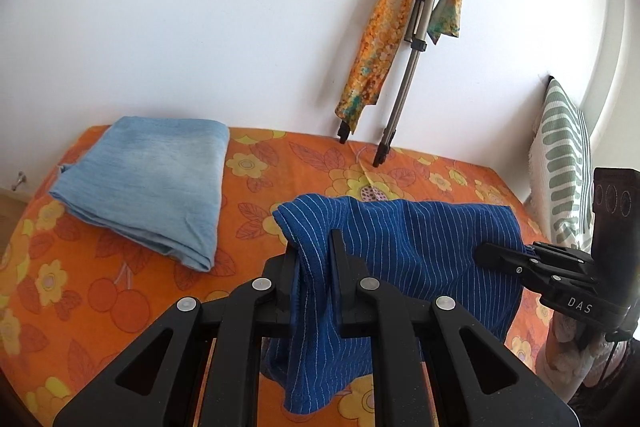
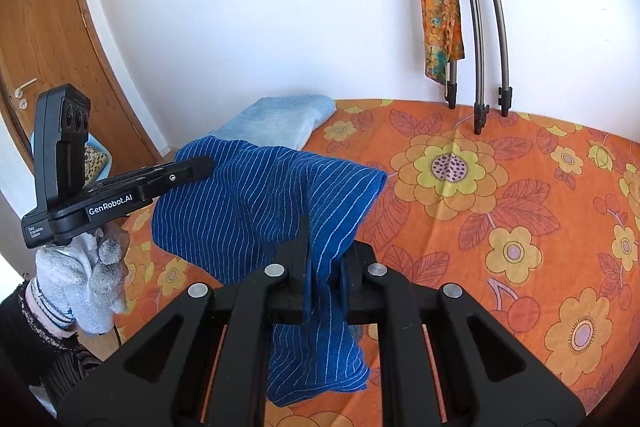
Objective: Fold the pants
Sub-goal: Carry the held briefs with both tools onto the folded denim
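Left tool and right tool each clamp the blue striped pants above the bed. Thin pinches; slack cloth may slip, skewing the fold.

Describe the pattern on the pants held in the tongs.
Dark blue pants with thin white pinstripes, clearest in the right wrist view.

White letters "DAS" are printed on the side of the right gripper. The left gripper carries a white "GenRobot.AI" label along its side, and beside it small print reading "Data Acquisition System".
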A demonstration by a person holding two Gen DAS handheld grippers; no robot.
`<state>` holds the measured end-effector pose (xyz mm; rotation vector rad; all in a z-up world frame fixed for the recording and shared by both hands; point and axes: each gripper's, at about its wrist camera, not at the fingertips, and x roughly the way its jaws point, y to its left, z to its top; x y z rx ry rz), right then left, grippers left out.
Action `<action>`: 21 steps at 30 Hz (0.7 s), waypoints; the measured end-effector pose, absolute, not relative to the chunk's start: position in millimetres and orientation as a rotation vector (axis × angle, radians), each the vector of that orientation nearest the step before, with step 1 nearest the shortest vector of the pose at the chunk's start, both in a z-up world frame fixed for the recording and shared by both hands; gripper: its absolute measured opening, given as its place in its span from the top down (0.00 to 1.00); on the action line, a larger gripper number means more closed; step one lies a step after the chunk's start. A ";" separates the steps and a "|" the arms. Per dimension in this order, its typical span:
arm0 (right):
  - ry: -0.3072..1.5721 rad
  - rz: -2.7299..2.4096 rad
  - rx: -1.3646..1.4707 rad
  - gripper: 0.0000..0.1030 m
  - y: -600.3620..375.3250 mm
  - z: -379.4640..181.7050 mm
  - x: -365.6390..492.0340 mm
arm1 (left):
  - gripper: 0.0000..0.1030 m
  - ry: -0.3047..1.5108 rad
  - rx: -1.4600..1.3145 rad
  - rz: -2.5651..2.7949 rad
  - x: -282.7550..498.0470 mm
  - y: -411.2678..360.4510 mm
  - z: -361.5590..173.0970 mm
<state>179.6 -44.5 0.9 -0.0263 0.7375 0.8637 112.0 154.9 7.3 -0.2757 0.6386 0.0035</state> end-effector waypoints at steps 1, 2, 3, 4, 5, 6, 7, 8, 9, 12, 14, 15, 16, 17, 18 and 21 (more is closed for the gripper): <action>0.738 0.869 -0.024 0.90 -38.8 1.3 182.7 | 0.90 0.632 -0.275 0.013 112.9 158.7 8.8; 0.739 0.873 -0.025 0.90 -32.9 1.8 185.7 | 0.90 0.626 -0.271 0.022 114.0 162.3 10.6; 0.738 0.877 -0.027 0.90 -26.0 2.8 188.0 | 0.90 0.620 -0.267 0.029 114.7 166.0 12.4; 0.736 0.881 -0.028 0.90 -19.3 3.6 190.3 | 0.90 0.614 -0.261 0.035 116.2 170.0 14.5; 0.734 0.886 -0.030 0.90 -12.8 4.6 192.0 | 0.90 0.606 -0.253 0.043 116.9 174.2 16.3; 0.733 0.889 -0.031 0.90 -6.0 5.7 194.3 | 0.90 0.598 -0.248 0.051 117.4 179.3 18.1; 0.735 0.894 -0.030 0.90 0.8 6.7 196.8 | 0.90 0.592 -0.248 0.055 118.7 184.8 19.7; 0.737 0.899 -0.027 0.90 7.9 7.6 199.6 | 0.90 0.587 -0.250 0.061 120.0 191.2 20.8; 0.739 0.902 -0.025 0.90 15.5 8.6 202.5 | 0.90 0.582 -0.252 0.068 121.5 197.6 21.4; 0.735 0.916 -0.022 0.90 39.9 13.1 209.7 | 0.90 0.575 -0.270 0.089 124.7 218.6 20.7; 0.731 0.928 -0.016 0.90 55.9 16.4 216.1 | 0.90 0.574 -0.283 0.106 128.0 234.0 19.1; 0.731 0.935 -0.013 0.90 64.6 17.7 218.4 | 0.90 0.575 -0.292 0.115 129.4 242.3 17.9; 0.731 0.941 -0.012 0.90 73.4 18.6 221.4 | 0.90 0.576 -0.304 0.121 131.6 251.6 16.7; 0.731 0.947 -0.011 0.90 82.9 19.3 223.8 | 0.90 0.576 -0.313 0.130 133.6 260.5 16.0; 0.731 0.951 -0.011 0.90 92.5 19.8 226.5 | 0.90 0.577 -0.320 0.138 136.1 269.4 15.4; 0.721 0.962 -0.013 0.90 122.4 21.9 235.5 | 0.90 0.578 -0.317 0.171 145.7 294.0 15.6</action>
